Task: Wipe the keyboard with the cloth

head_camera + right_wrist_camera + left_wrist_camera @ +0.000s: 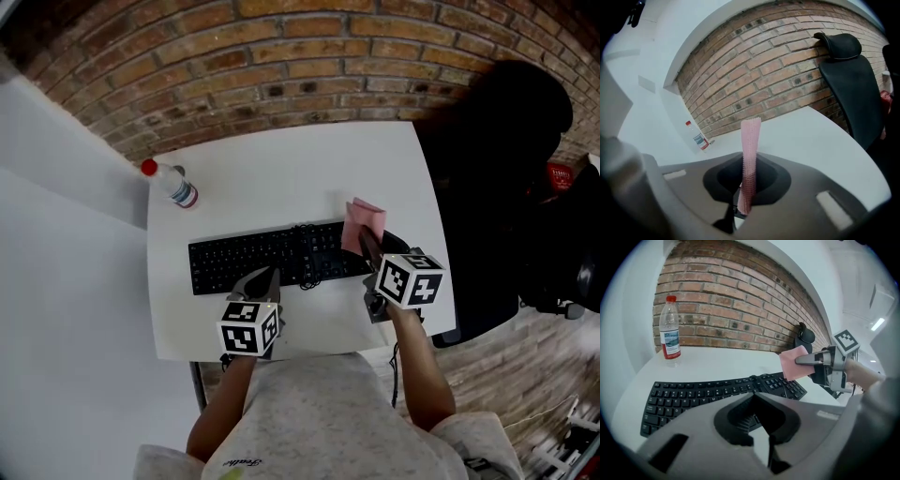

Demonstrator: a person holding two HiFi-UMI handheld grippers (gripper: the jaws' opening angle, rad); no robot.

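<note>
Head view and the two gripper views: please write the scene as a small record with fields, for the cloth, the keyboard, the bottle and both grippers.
keyboard: black, flat on the white table
right gripper: shut on the pink cloth
cloth position: over the keyboard's right end; contact with the keys unclear
left gripper: shut, holding nothing, at the keyboard's near edge
bottle: clear, red cap, upright, beyond the keyboard's left end
</note>
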